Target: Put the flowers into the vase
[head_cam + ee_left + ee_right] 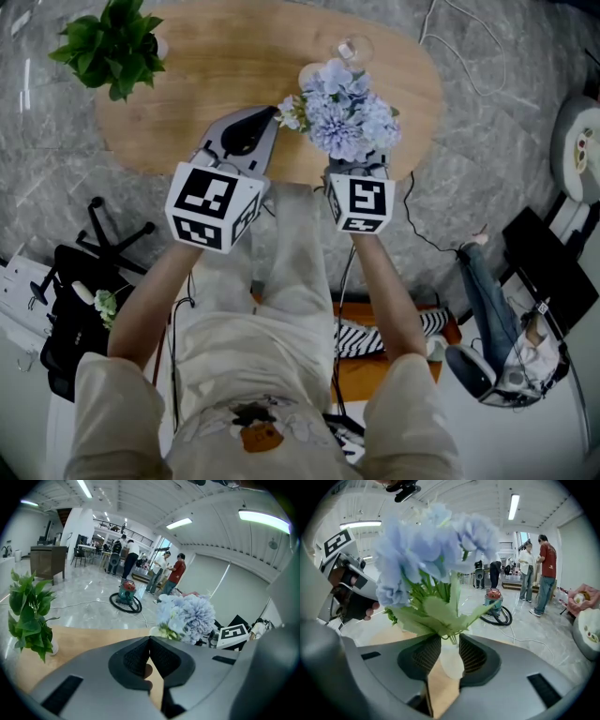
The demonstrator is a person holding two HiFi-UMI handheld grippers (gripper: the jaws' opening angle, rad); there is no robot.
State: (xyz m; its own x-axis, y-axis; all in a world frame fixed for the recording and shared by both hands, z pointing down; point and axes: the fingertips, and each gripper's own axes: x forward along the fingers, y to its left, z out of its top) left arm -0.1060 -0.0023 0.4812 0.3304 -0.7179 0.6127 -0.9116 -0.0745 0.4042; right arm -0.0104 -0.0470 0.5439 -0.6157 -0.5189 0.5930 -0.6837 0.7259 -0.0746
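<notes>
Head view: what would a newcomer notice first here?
A big bunch of pale blue flowers stands out, upright in a white vase on the right half of the wooden table. The right gripper is open, with its jaws on either side of the vase. Next comes the leafy green potted plant at the table's far left, then the left gripper, shut and empty, beside the flowers.

Oval light-wood surface (187,122) is recorded on a grey marble floor (56,141). A green leafy potted plant (111,45) is seen at its far left end. A black office chair (114,230) is noted left of the surface. A red-and-green vacuum cleaner (126,591) is seen on the floor beyond.
</notes>
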